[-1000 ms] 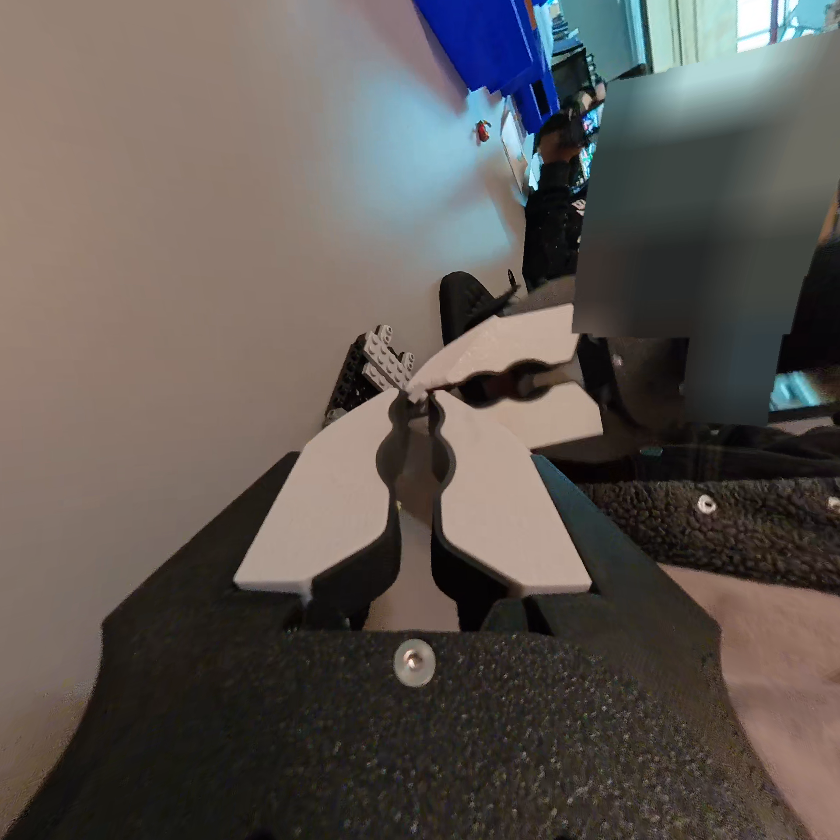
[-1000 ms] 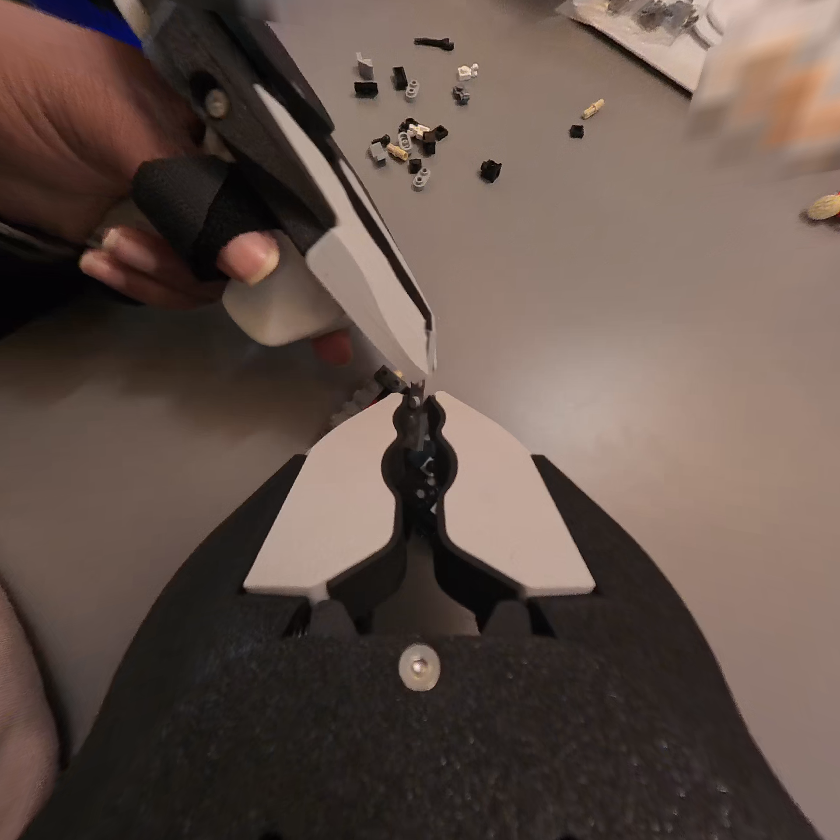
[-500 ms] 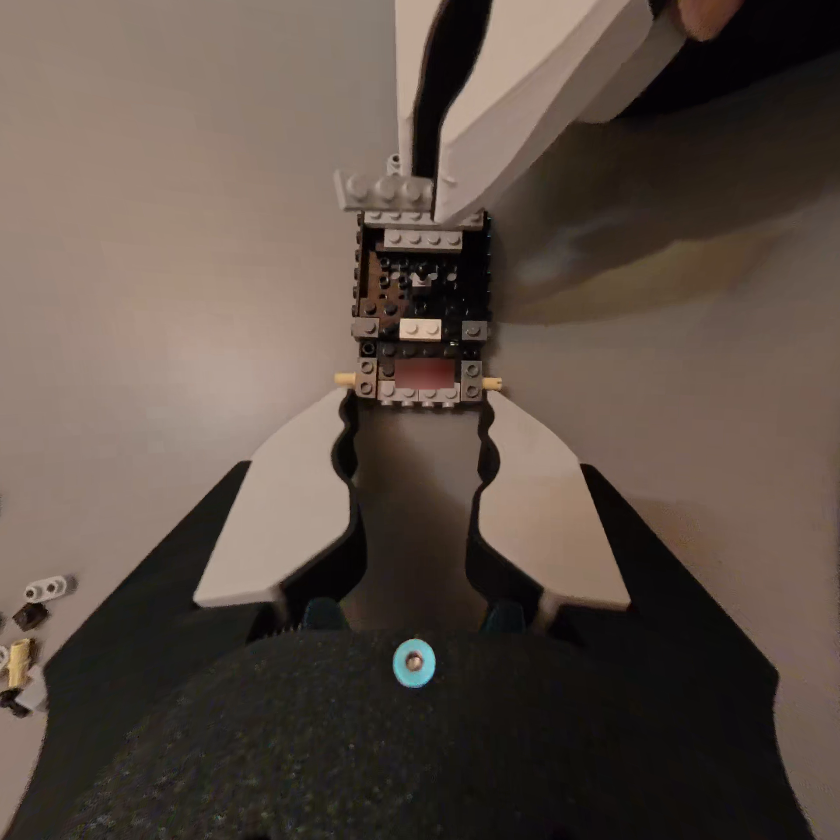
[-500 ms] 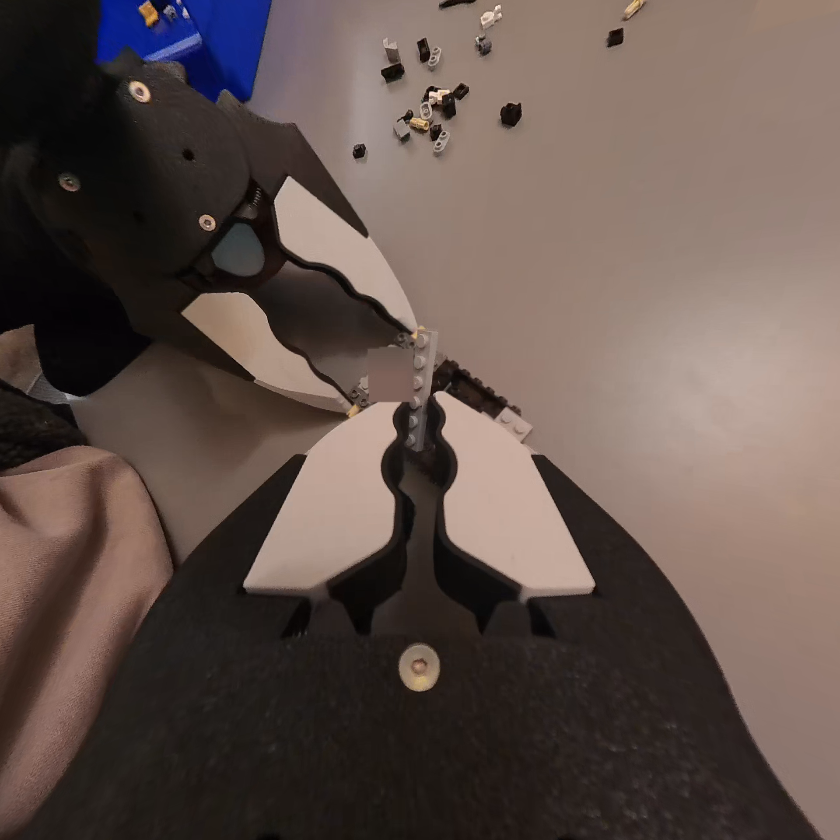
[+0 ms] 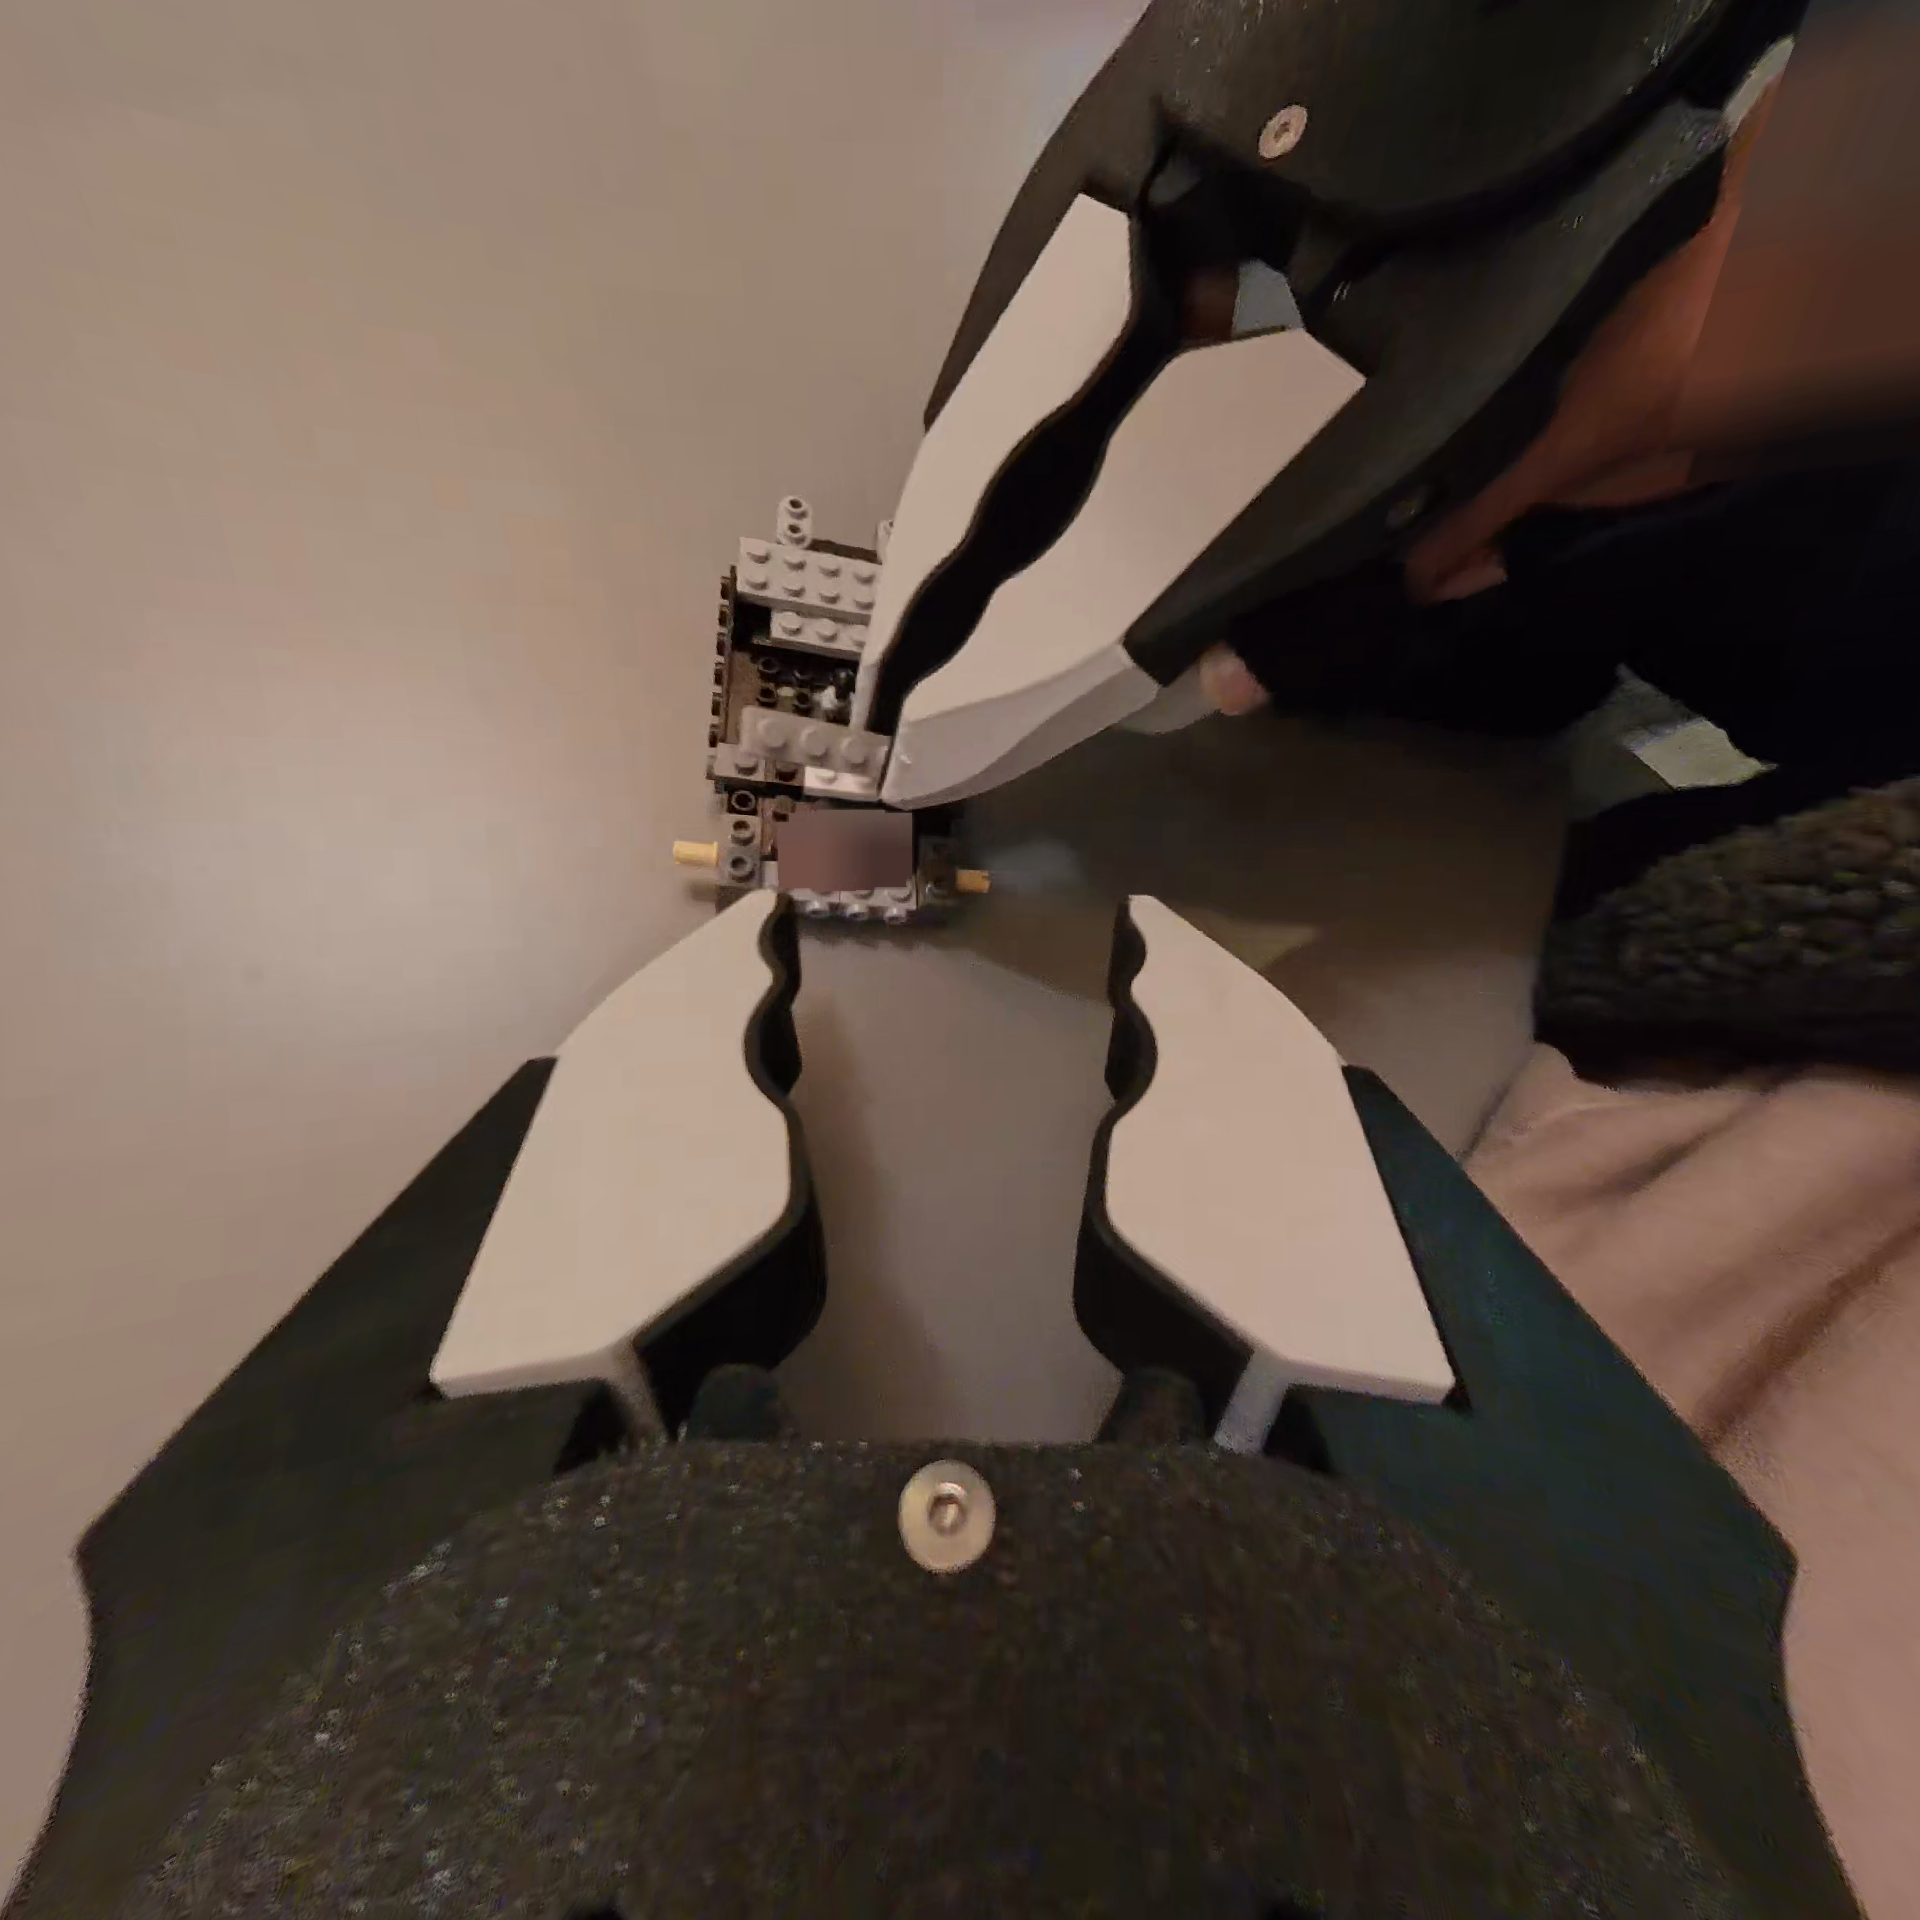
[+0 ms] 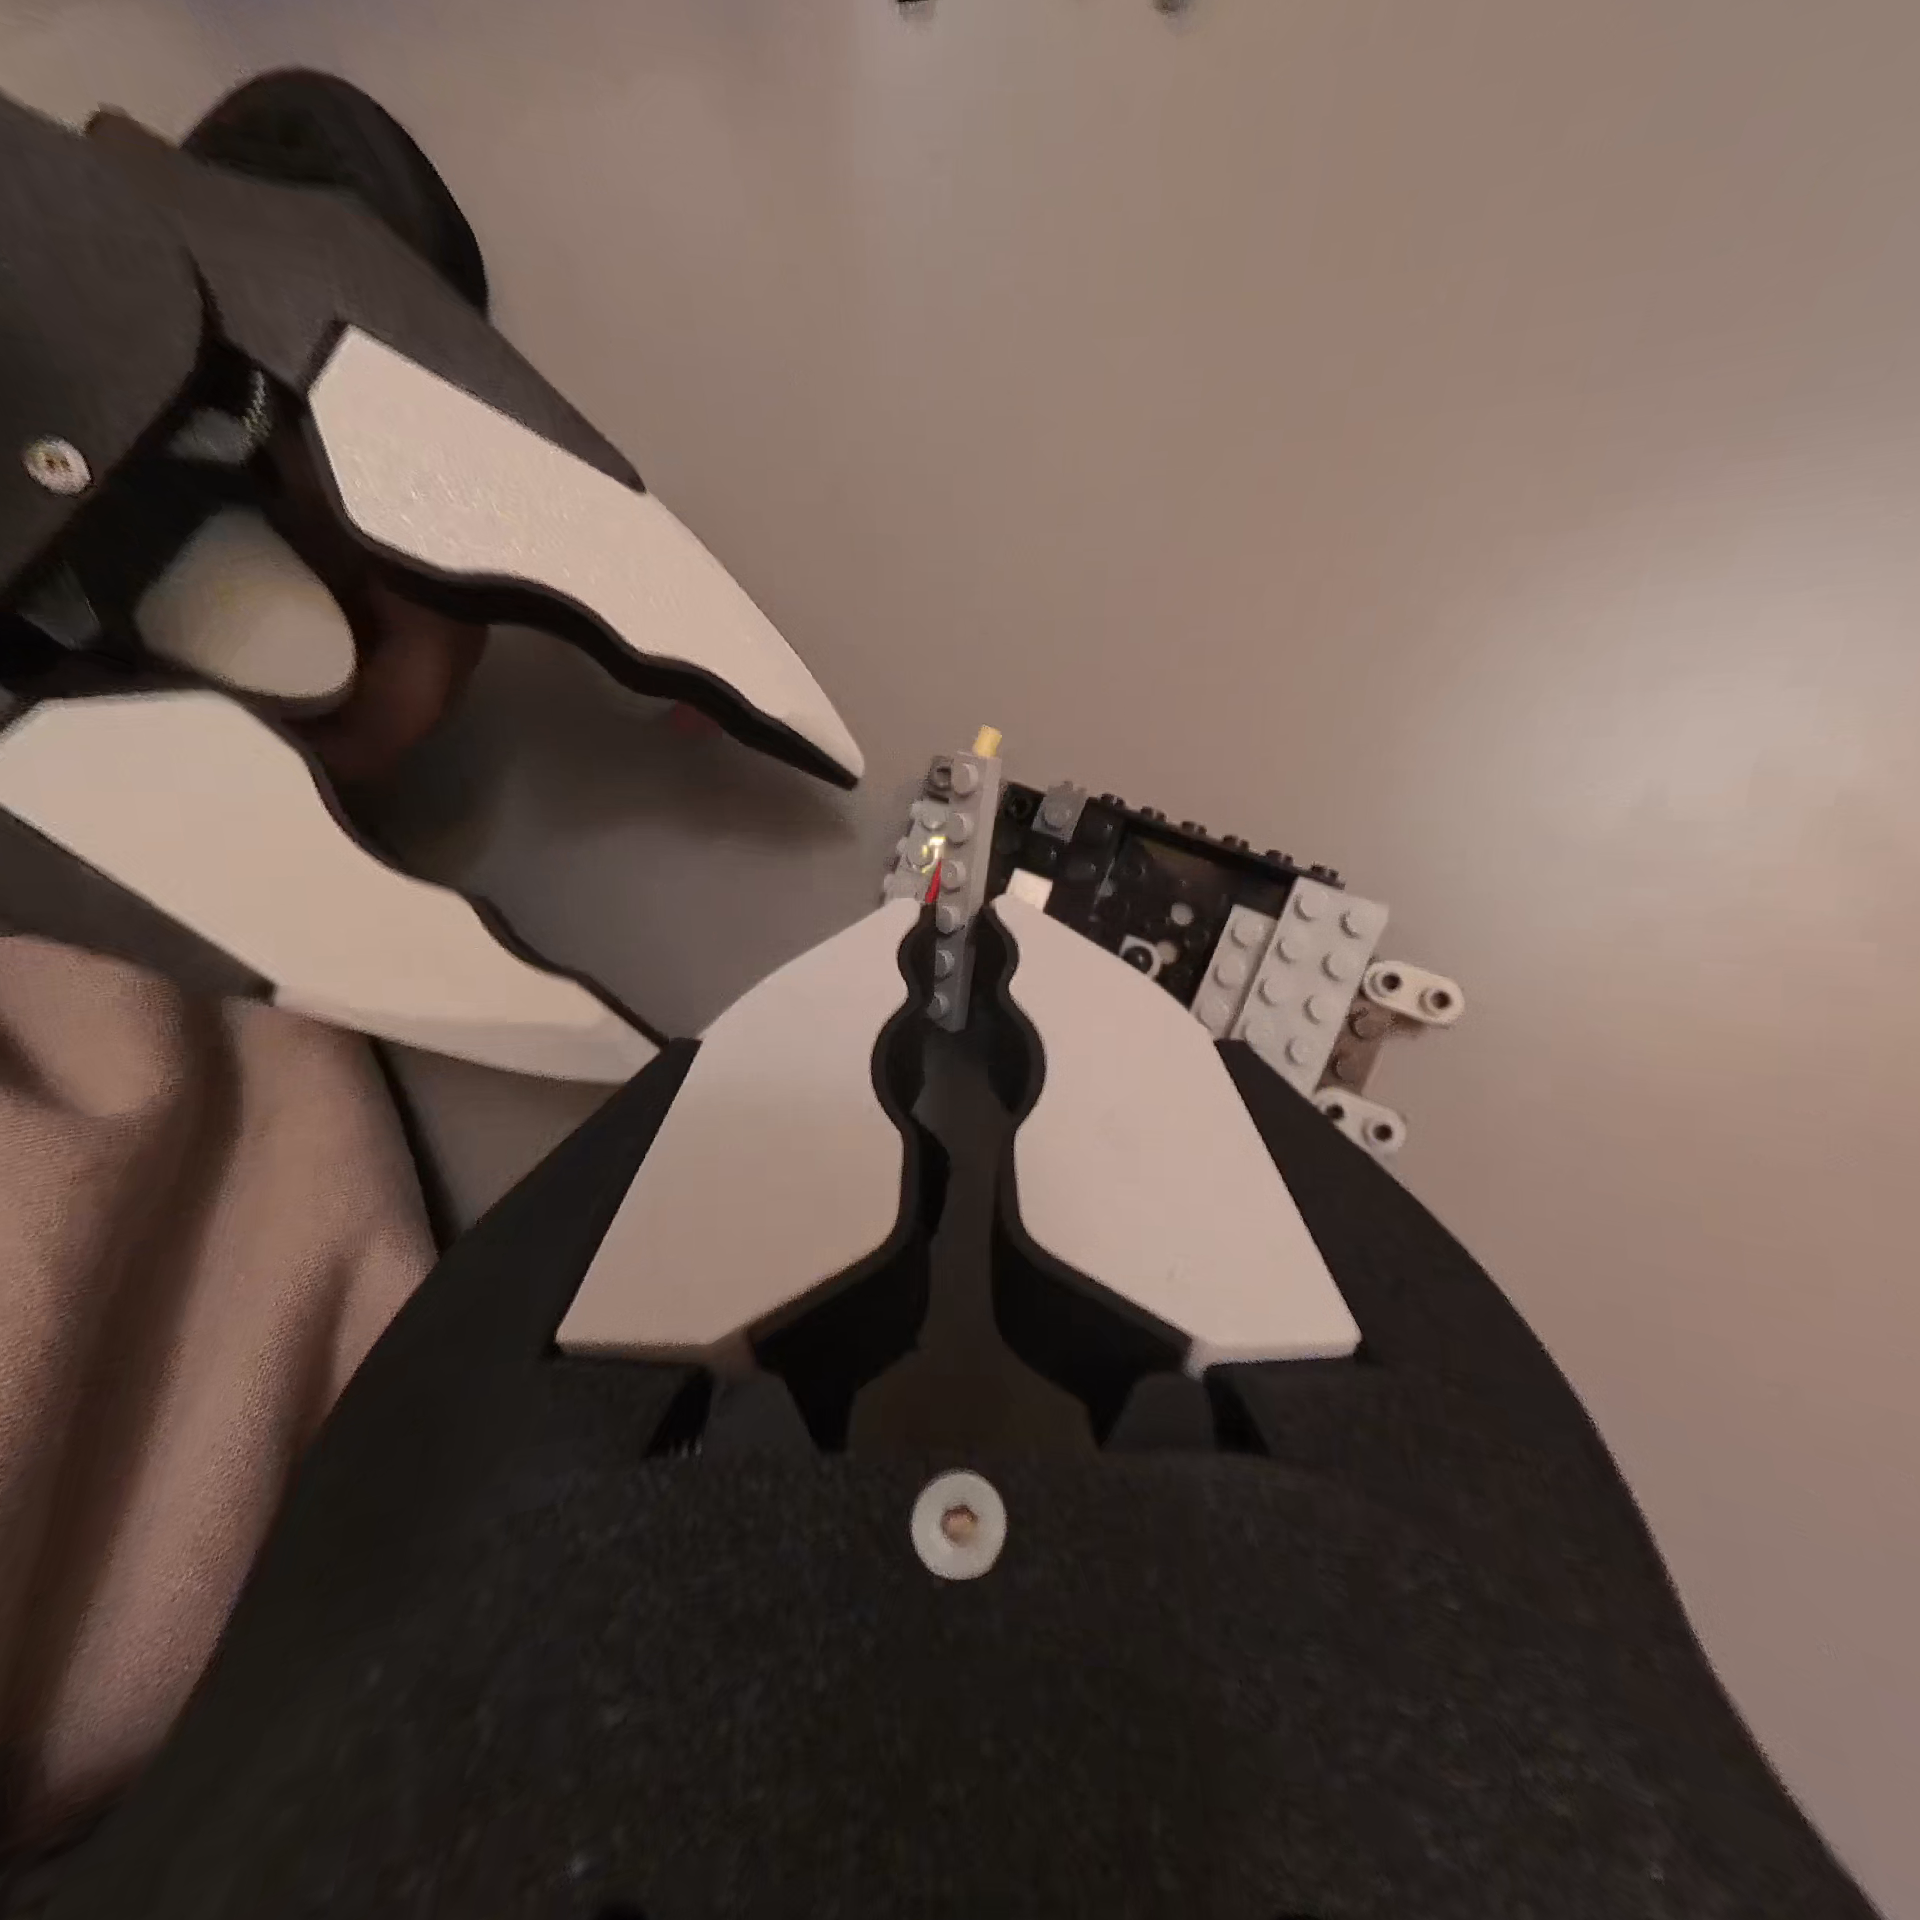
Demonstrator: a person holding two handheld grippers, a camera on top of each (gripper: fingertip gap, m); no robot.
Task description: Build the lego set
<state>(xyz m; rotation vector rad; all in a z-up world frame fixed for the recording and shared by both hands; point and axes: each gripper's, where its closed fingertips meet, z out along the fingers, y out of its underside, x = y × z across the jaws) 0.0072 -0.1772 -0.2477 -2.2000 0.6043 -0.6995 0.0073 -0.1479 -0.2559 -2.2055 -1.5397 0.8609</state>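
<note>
A black and grey lego build [image 5: 800, 665] lies flat on the grey table, with tan pins [image 5: 694, 852] sticking out at its near end. My left gripper [image 5: 951, 916] is open and empty, its tips just short of the build's near edge. My right gripper [image 5: 883, 774] comes in from the upper right, shut on a long grey plate [image 5: 816, 743] held across the build's near half. In the right wrist view the right gripper [image 6: 954, 916] pinches that plate [image 6: 958, 883] edge-on, the build [image 6: 1174, 894] lies beyond it, and the open left gripper [image 6: 743, 904] is at left.
Wider grey plates [image 6: 1309, 977] and small white holed pieces [image 6: 1413, 992] sit at the build's far end. A person's hand [image 5: 1231, 681] and dark sleeve [image 5: 1714, 935] are at right, with beige cloth [image 5: 1714, 1299] by the table edge. Left and right tips are no more than a few centimetres apart.
The left gripper went from shut to open and now sits a little back from the build. The right gripper carried the grey plate from the build's far end to its near half.
</note>
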